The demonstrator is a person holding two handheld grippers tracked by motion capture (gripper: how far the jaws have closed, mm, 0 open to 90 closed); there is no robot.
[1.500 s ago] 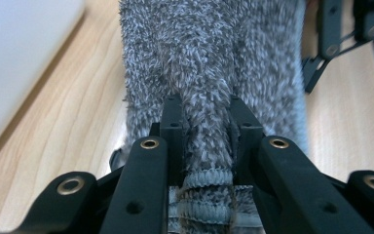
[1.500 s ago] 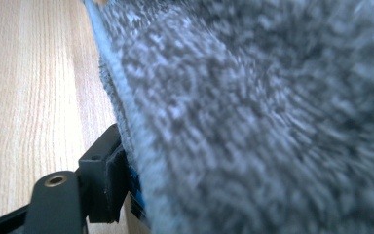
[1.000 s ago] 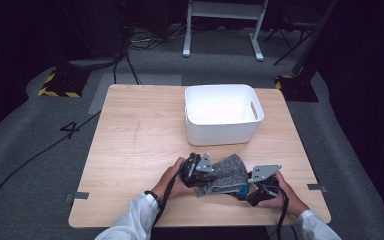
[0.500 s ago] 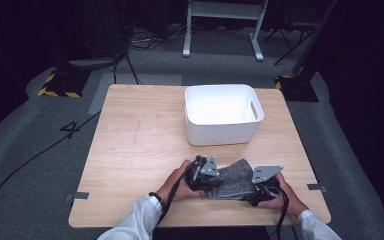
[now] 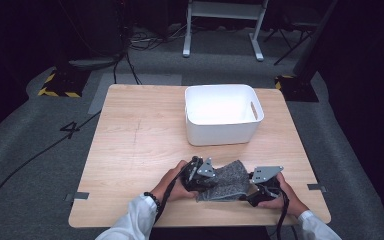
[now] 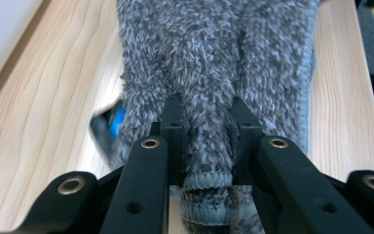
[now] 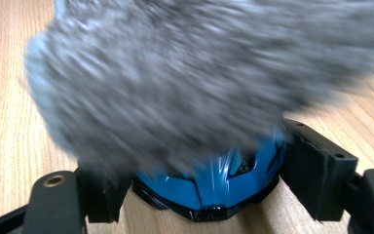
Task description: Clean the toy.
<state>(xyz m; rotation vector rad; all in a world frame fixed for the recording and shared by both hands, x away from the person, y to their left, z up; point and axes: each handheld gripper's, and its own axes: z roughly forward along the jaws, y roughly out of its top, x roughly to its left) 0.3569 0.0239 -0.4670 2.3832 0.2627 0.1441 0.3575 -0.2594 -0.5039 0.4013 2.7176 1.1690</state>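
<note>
Wooden table [image 5: 140, 145] carries a white bin [image 5: 223, 120] at its far side, well apart from the work. Near the front edge lies a grey fuzzy sock [image 5: 229, 179], draped over a blue toy [image 7: 214, 183]. The left gripper [image 6: 207, 141] pinches the sock's cuff; the right gripper [image 7: 209, 185] brackets the toy, though whether it grips I cannot tell. Pulling the cuff could drag the toy sideways if its hold is loose.

A white plastic bin [image 5: 223, 114] with a handle slot in its right wall sits right of centre on a light wooden table [image 5: 135, 145]. Grey carpet surrounds the table. At upper left, yellow-black hazard tape [image 5: 60, 92] and dark cables [image 5: 130, 55] lie on it. A white metal frame [image 5: 222, 22] stands at top centre.
</note>
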